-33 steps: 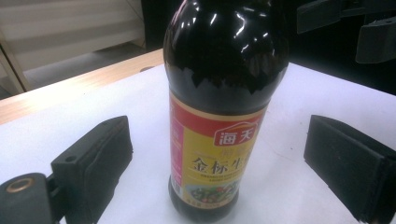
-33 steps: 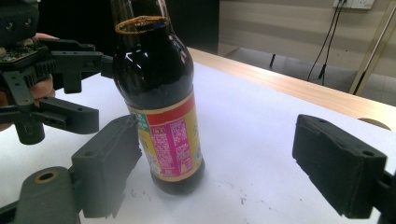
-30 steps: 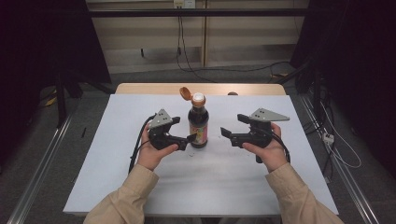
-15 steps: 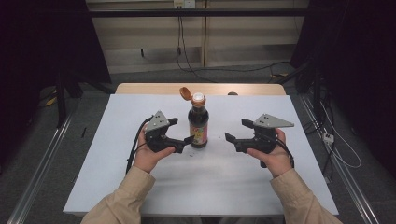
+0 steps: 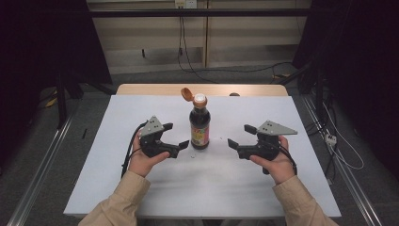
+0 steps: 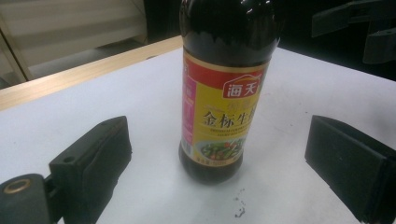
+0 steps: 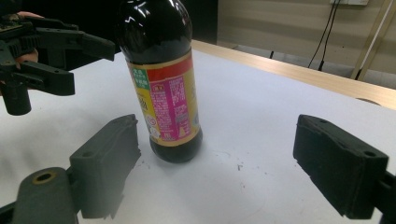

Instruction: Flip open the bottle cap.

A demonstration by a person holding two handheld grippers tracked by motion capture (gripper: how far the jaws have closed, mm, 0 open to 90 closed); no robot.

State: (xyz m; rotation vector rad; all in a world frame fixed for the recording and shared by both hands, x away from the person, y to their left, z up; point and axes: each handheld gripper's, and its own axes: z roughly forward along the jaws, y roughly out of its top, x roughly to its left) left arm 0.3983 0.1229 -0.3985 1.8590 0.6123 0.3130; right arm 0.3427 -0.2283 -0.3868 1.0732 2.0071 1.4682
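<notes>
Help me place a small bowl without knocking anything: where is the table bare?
The near strip of the table between the two sleeves is bare, as are its far left and far right corners. It is crowded mid-table: the open left gripper and open right gripper flank the sauce bottle.

The soy sauce bottle [image 6: 227, 88] carries a red-and-yellow label. Its red logo reads "海天". Below, large characters read "金标生", the rest turned out of sight.

Lab or recording studio setup, white-topped table [image 5: 141, 188] with wooden edge [image 5: 155, 89] standing alone on grey floor [image 5: 42, 141], black curtains [image 5: 42, 47] both sides, loose cables [image 5: 188, 52] along pale back wall [image 5: 141, 33], metal floor rails [image 5: 37, 188], power strip [image 5: 331, 139]
</notes>
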